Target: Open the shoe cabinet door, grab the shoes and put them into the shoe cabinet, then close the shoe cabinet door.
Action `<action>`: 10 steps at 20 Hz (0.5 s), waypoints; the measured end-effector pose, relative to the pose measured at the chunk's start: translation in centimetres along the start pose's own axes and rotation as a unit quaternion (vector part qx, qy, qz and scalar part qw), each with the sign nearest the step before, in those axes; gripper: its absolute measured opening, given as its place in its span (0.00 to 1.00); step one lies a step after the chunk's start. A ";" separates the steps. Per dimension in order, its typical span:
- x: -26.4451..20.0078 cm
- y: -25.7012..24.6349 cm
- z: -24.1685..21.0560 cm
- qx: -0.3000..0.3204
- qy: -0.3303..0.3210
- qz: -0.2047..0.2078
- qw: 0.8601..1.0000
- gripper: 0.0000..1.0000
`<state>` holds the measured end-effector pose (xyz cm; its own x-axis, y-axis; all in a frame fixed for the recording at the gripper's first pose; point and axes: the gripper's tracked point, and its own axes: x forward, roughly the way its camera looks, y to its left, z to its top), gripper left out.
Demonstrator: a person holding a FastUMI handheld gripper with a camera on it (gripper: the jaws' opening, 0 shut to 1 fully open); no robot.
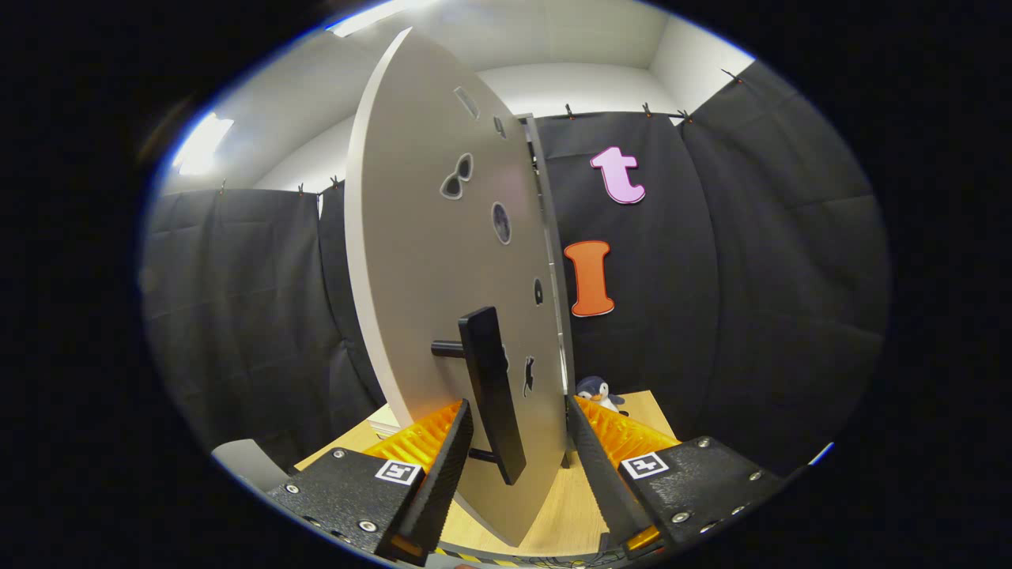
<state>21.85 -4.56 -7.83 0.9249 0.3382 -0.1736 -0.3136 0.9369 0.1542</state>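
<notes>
- The shoe cabinet door is a flat, smooth, pale grey-white panel, seen nearly edge-on and bowed by the lens, running from the top centre of the frame down to the bottom centre.
- Small flat stickers dot its face: one shaped like sunglasses, some oval, one a small dark figure low down.
- A dark matte bar handle stands off the door on two short round posts, long and rectangular, in the lower middle of the frame.
- The gripper has its jaws open; the handle and the door's lower edge lie between the fingers, and whether either finger touches them I cannot tell.
- The fingers have ribbed inner faces, and their rough-grained bases carry screws and small square markers.
- Under the door, at the bottom of the frame, is a light wooden table with a smooth grain.
- A small plush penguin sits on the table beyond the right finger, near the black cloth wall.
- The hinge-side edge of the cabinet shows just right of the door, narrow and grey.
</notes>
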 end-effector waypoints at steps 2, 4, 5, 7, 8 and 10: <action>0.8 1.9 0.2 -0.010 -0.004 -0.011 1.000 0.77; 1.7 3.5 0.3 -0.008 -0.010 -0.030 0.999 0.78; 2.2 4.4 0.7 -0.009 -0.017 -0.038 0.999 0.78; 3.4 6.1 1.2 -0.010 -0.024 -0.051 0.998 0.77; 3.9 6.9 1.3 -0.010 -0.025 -0.054 0.998 0.77; 4.7 8.6 1.7 -0.012 -0.029 -0.060 0.998 0.78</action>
<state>23.89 4.94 -5.69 0.9665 0.2194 -0.1331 -0.2051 0.9722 0.1132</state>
